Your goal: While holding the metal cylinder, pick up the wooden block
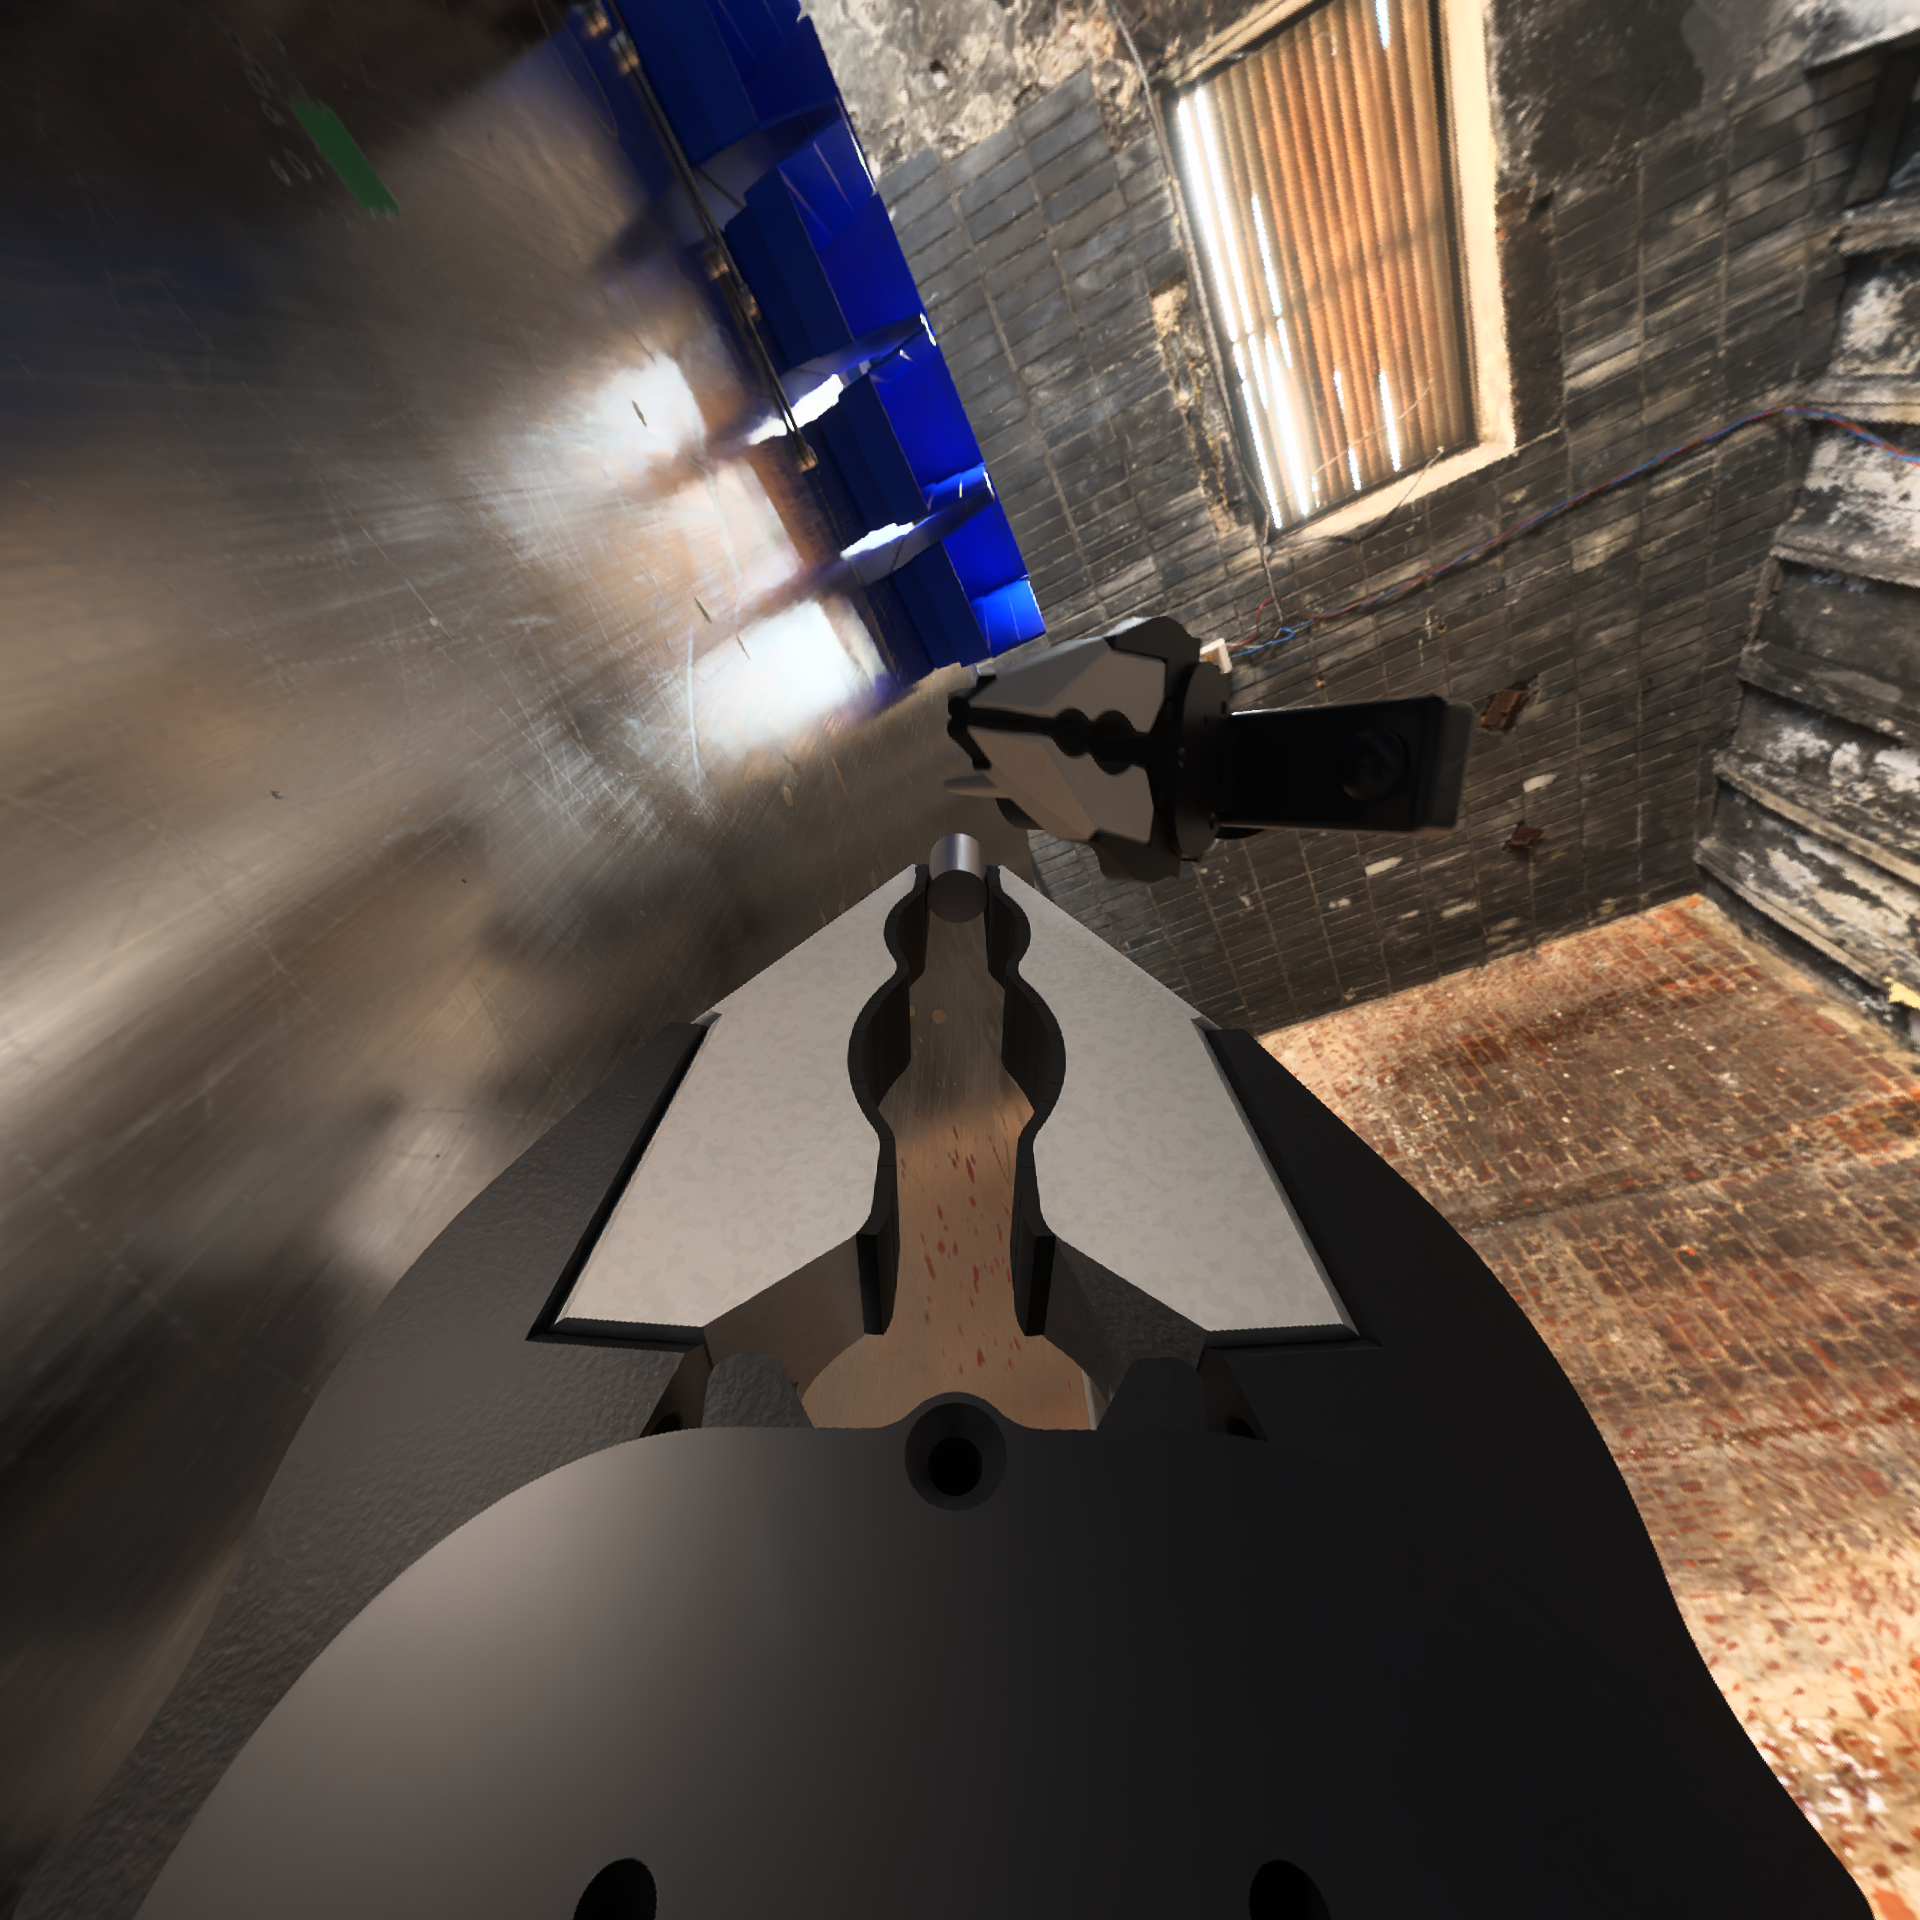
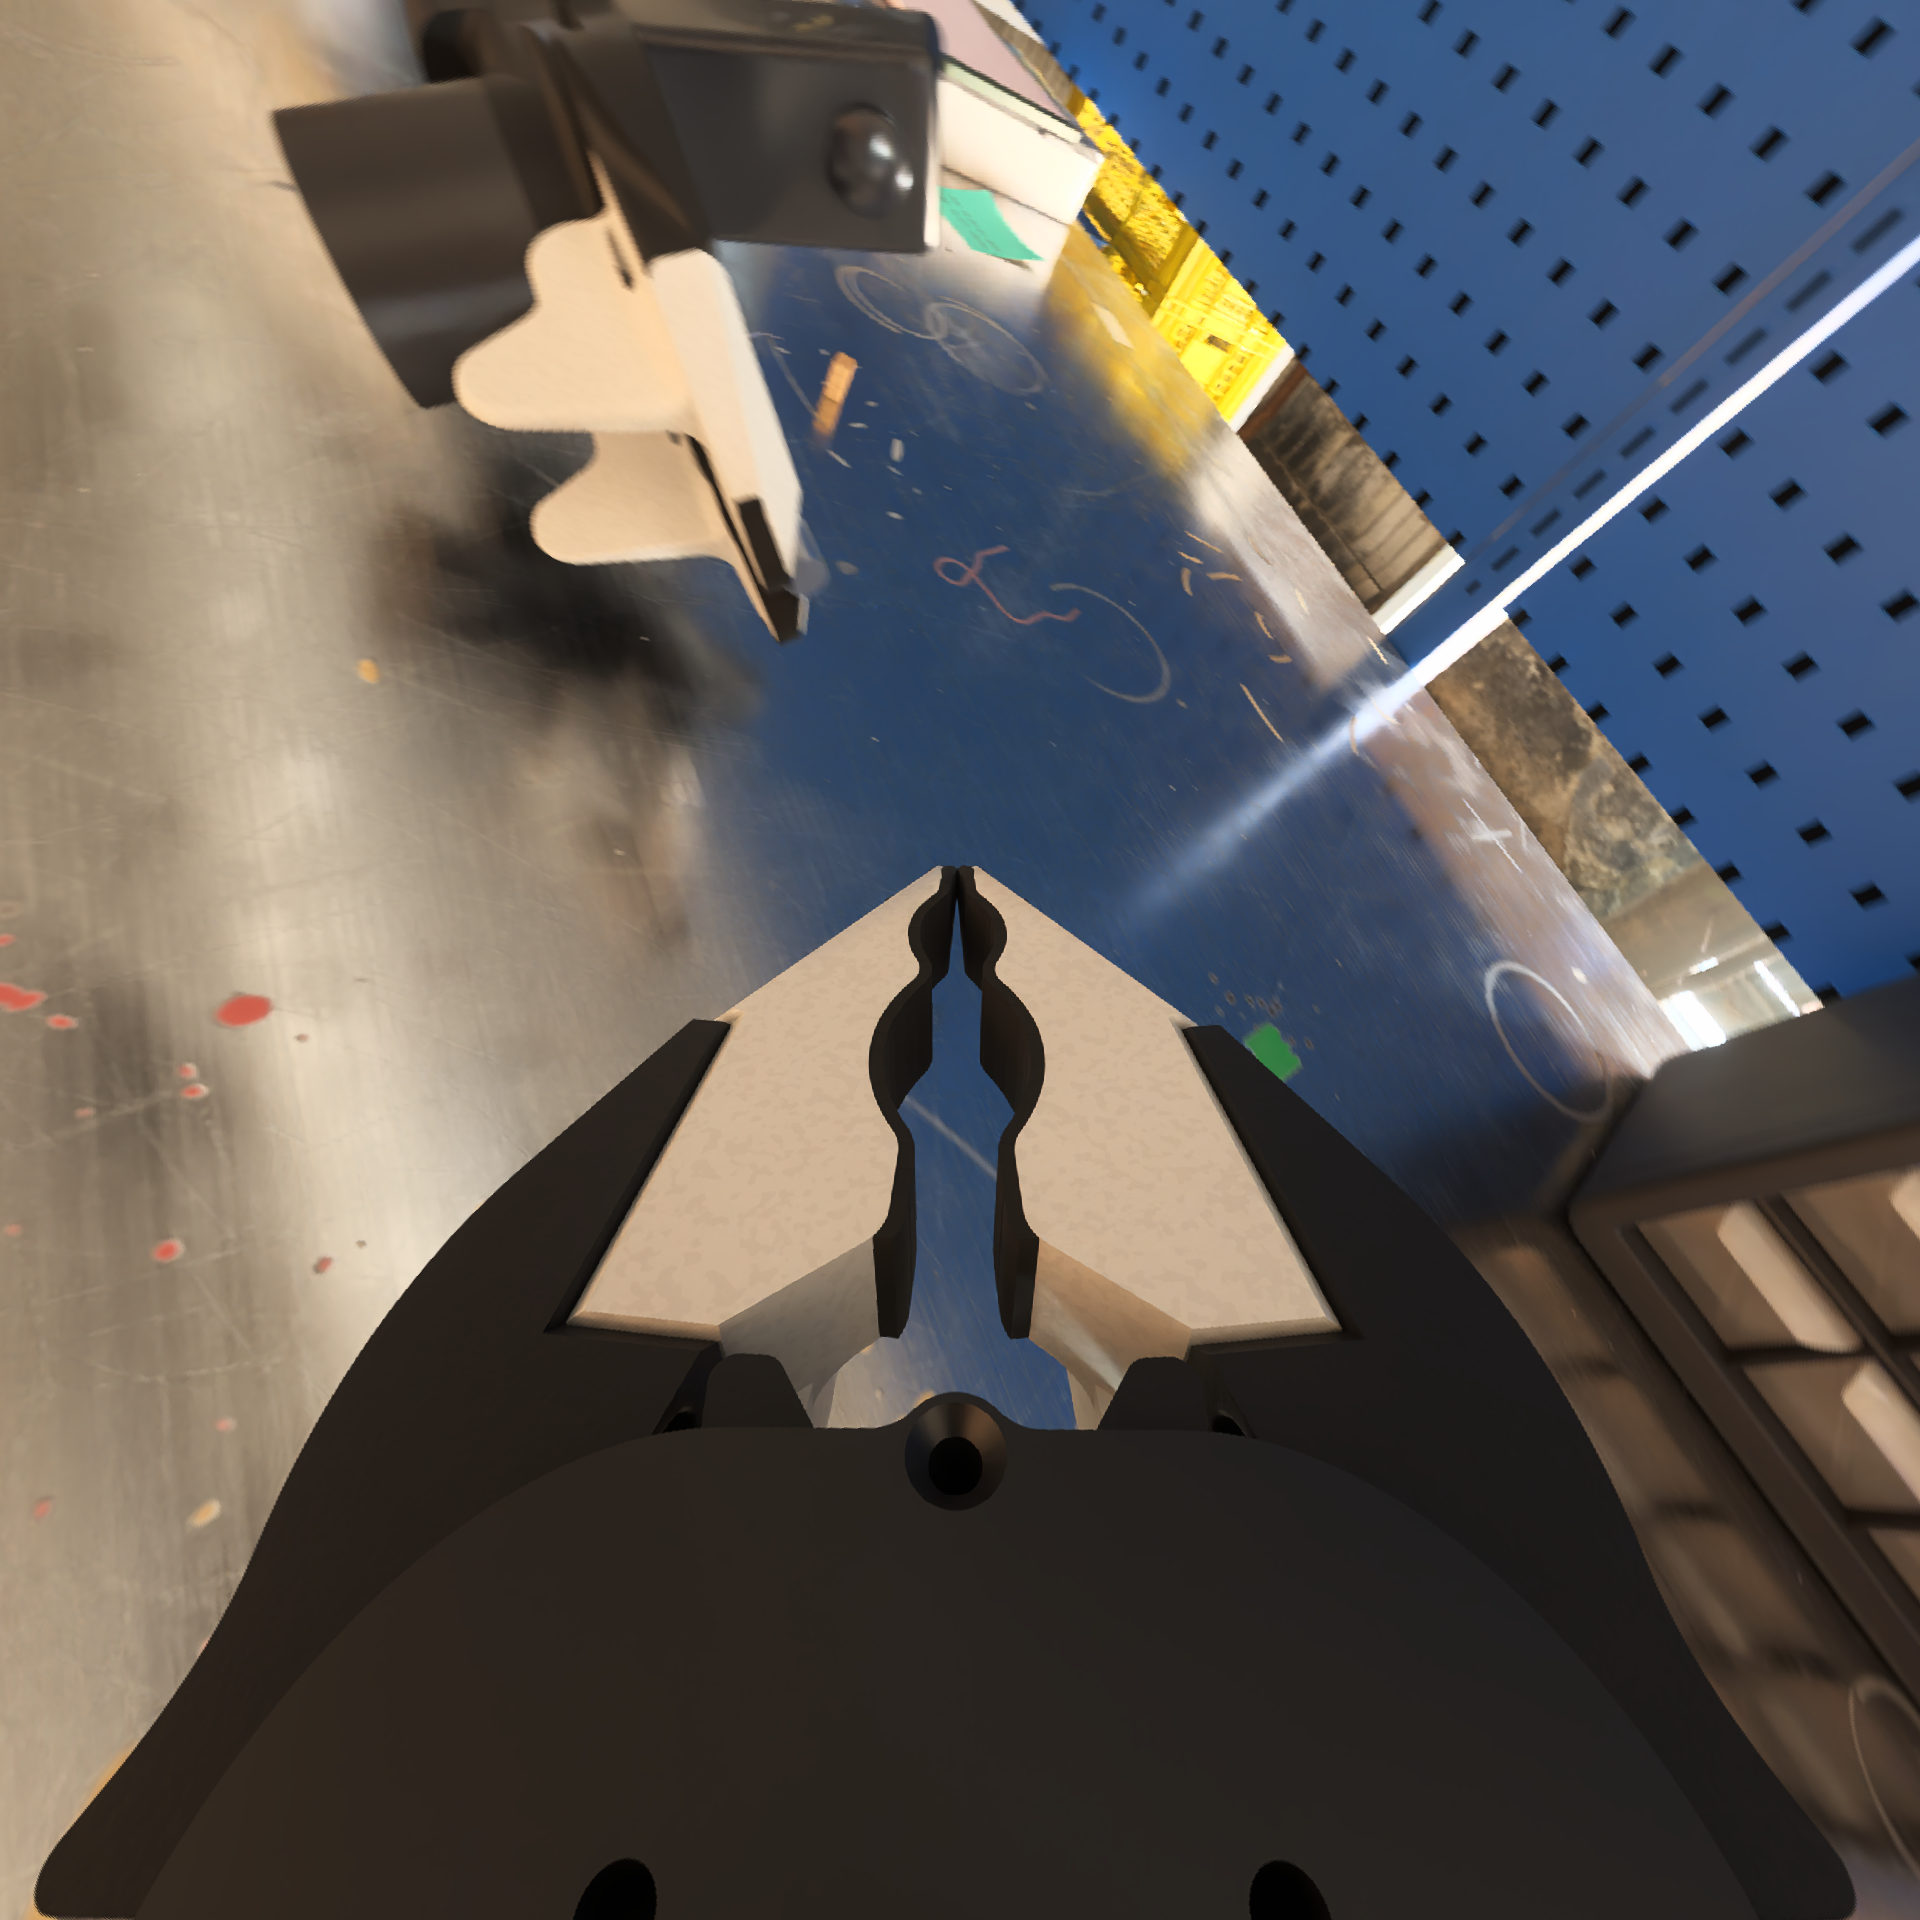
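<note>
**Cylinder pinched in the left hand-held gripper; wooden block lies far ahead of the empty right one**

The left hand-held gripper pinches the metal cylinder between its very tips; the short grey cylinder's round end faces the camera, so its long axis runs roughly along the fingers and it sticks out a little beyond them. The jaws are narrowed to the cylinder's width and held off the scratched steel tabletop.

The right hand-held gripper has its tips pressed together, or all but, with nothing between them. In the left wrist view it shows just beyond and to the right of the cylinder, side-on, and nothing can be seen in it there either.

The wooden block is a small, light-brown oblong lying flat on the tabletop, far ahead of the right gripper and a little left of its line. Its long axis runs nearly away from that gripper, tilted slightly to the right at the far end. In the right wrist view the left gripper hangs just to the left of the block, so in the picture it looks nearer; how high it stands above the tabletop cannot be told. Its jaws being full, the pick falls to the right gripper, which would need to spread, travel forward and close across the block's narrow sides.

Beyond the block stand a yellow box and a blue pegboard.
</note>
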